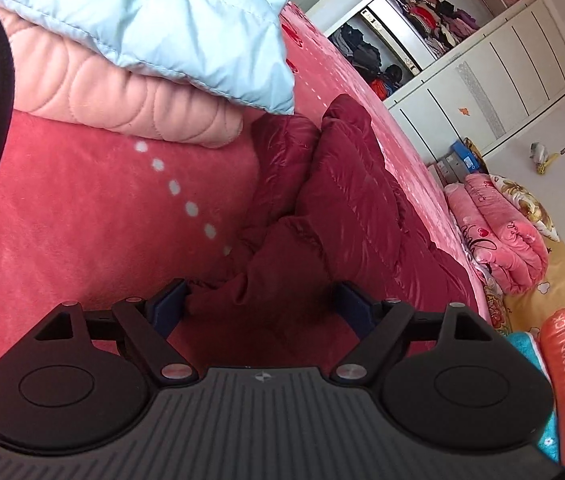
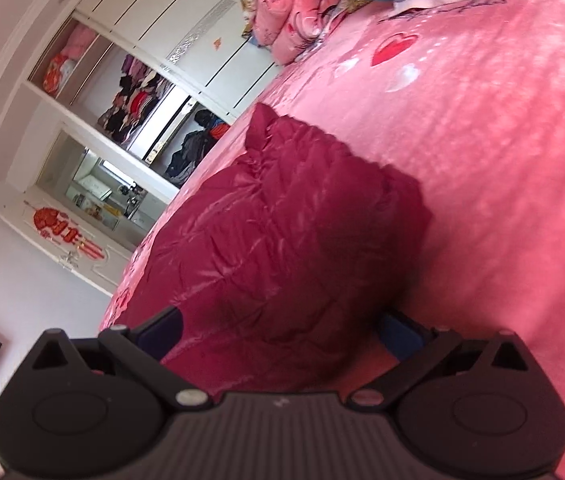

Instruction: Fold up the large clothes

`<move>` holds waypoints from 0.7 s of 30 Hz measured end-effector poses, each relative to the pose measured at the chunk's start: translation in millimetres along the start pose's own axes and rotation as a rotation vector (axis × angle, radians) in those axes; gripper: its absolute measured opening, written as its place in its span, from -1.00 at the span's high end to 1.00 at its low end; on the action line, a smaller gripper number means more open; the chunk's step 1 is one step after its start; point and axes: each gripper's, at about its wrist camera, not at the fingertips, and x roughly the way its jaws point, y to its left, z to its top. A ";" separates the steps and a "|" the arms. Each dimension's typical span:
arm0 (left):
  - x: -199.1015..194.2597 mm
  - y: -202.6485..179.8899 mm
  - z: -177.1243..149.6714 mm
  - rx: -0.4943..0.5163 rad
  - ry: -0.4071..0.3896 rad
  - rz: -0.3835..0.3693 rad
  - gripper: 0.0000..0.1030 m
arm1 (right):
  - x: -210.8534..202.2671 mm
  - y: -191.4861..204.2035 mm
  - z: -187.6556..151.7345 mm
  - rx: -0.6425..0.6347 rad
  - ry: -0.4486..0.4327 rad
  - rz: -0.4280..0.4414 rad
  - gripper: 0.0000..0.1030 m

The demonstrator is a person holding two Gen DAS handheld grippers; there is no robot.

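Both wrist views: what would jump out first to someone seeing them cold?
The dark red puffer jacket dominates, lying crumpled on the pink bedspread with the open left gripper and open right gripper straddling its near edge. Behind it in the left wrist view sits a folded stack, a light blue jacket atop a pale pink quilted one.

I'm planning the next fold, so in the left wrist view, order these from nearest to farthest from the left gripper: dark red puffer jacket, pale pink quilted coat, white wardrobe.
1. Dark red puffer jacket: directly ahead of the left gripper, between its open fingers.
2. Pale pink quilted coat: upper left, under a light blue puffer jacket.
3. White wardrobe: upper right, beyond the bed.
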 end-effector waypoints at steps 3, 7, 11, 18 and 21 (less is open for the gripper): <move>3.2 -4.9 -2.2 0.025 -0.003 -0.016 -0.97 | 12.0 2.7 0.9 -0.016 -0.007 -0.010 -1.00; 11.4 -8.8 -2.3 0.035 -0.008 -0.045 -1.00 | 23.6 2.4 2.5 0.000 -0.029 -0.002 -1.00; 9.6 -4.2 -1.7 0.032 -0.012 -0.077 -1.00 | 31.2 3.7 6.9 0.012 -0.034 0.020 -1.00; 3.5 -8.5 -4.2 0.066 -0.008 -0.084 -0.05 | 30.3 -4.1 8.0 0.071 -0.039 0.078 -0.65; -4.9 -14.6 -6.5 0.120 -0.022 -0.079 0.27 | 28.0 -4.1 7.5 0.102 -0.030 0.140 -0.57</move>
